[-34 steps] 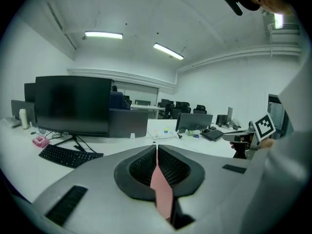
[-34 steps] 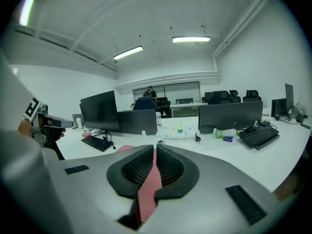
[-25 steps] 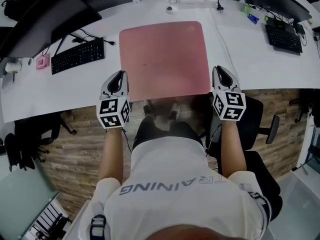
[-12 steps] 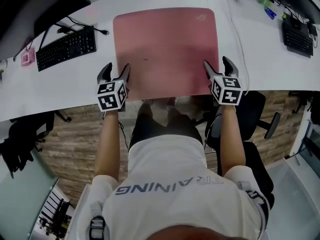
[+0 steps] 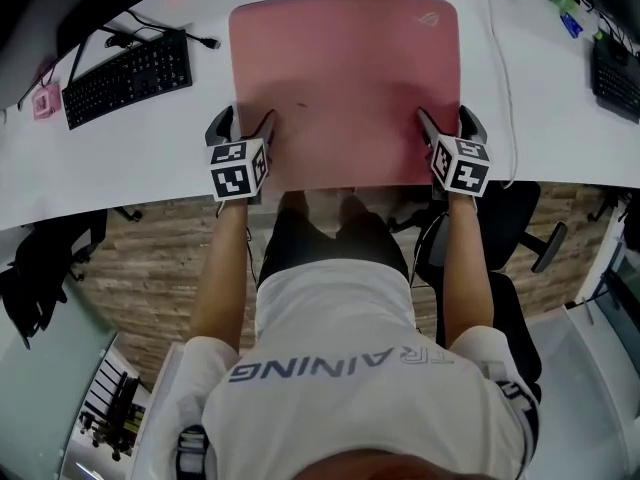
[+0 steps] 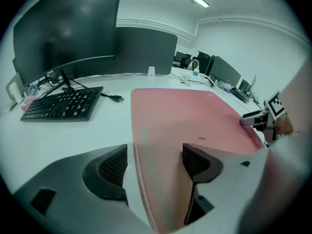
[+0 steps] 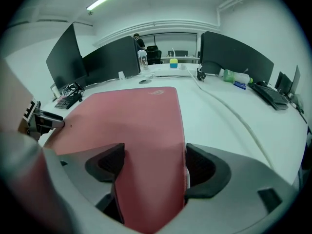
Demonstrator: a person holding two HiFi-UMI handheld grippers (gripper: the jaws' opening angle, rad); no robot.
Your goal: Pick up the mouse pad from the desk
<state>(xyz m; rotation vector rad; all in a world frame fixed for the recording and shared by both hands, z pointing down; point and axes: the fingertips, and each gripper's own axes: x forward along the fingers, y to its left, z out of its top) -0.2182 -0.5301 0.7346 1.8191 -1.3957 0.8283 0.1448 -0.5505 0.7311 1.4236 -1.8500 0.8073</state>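
A large pink mouse pad [image 5: 345,83] lies flat on the white desk [image 5: 150,163], reaching to the front edge. My left gripper [image 5: 243,128] sits at its near left corner and my right gripper [image 5: 445,123] at its near right corner. Both have just been opening and stand open. In the left gripper view the mouse pad's [image 6: 195,116] left edge runs between the jaws of the left gripper [image 6: 153,162], one finger over bare desk, one over the pad. In the right gripper view the mouse pad's [image 7: 131,126] right edge runs likewise between the jaws of the right gripper [image 7: 153,162]. No pad presses on it.
A black keyboard [image 5: 125,73] and dark monitors [image 6: 63,33] stand left of the pad, with a small pink item [image 5: 43,101] at the far left. A white cable [image 5: 500,78] runs along the pad's right side. Another keyboard [image 5: 615,73] lies far right. An office chair [image 5: 510,228] stands below the desk edge.
Both grippers have come down and forward from in front of the desk edge onto the pad's near corners. Their jaws went from shut to wide open.
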